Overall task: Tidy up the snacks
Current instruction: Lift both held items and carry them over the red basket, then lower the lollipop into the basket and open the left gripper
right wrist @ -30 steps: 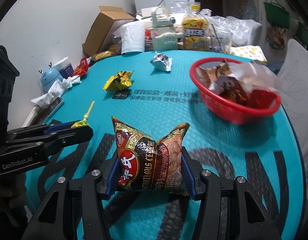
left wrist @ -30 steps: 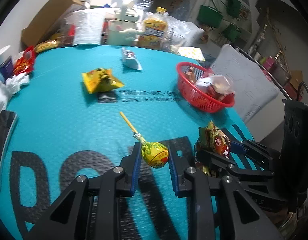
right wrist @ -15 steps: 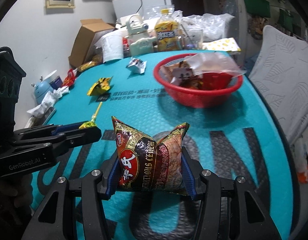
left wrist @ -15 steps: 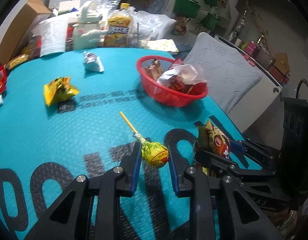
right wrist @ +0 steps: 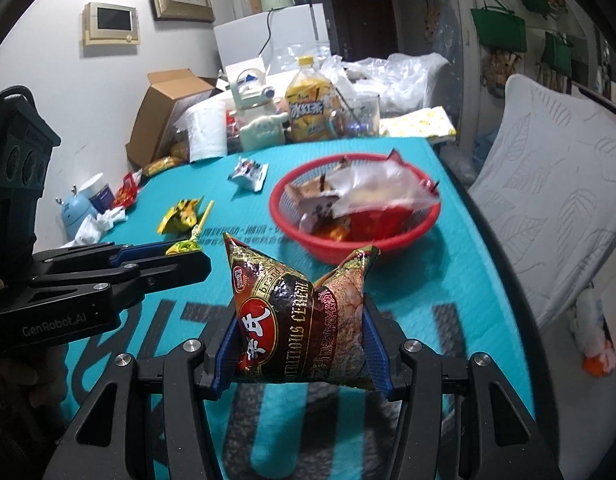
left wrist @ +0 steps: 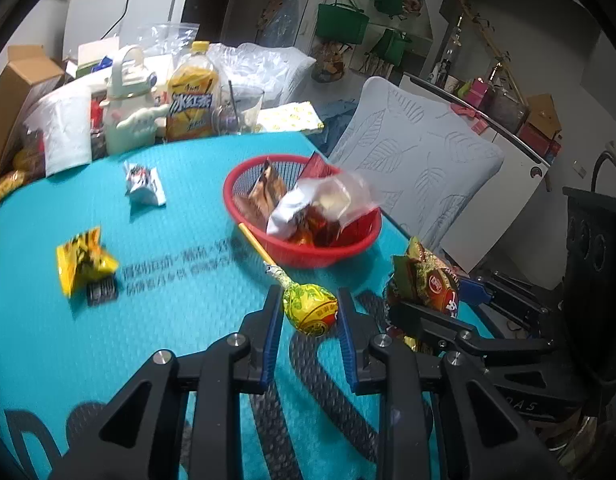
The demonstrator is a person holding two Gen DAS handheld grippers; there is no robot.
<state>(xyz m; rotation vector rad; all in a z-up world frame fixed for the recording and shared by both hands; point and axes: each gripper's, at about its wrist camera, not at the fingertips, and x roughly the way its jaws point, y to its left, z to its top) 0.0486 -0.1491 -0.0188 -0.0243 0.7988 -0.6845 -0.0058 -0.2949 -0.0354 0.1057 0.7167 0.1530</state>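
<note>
With the lollipop (left wrist: 310, 309) clamped in the left gripper (left wrist: 308, 316) and the brown cereal packet (right wrist: 302, 320) squeezed in the right gripper (right wrist: 300, 344), both are best carried clear over the near rim of the red basket (left wrist: 348, 246) beyond them before anything is let go.

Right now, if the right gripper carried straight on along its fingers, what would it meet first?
Probably the red basket: it lies straight ahead of the right gripper, which grips the cereal packet. Depth is unclear; bare teal mat lies between.
</note>
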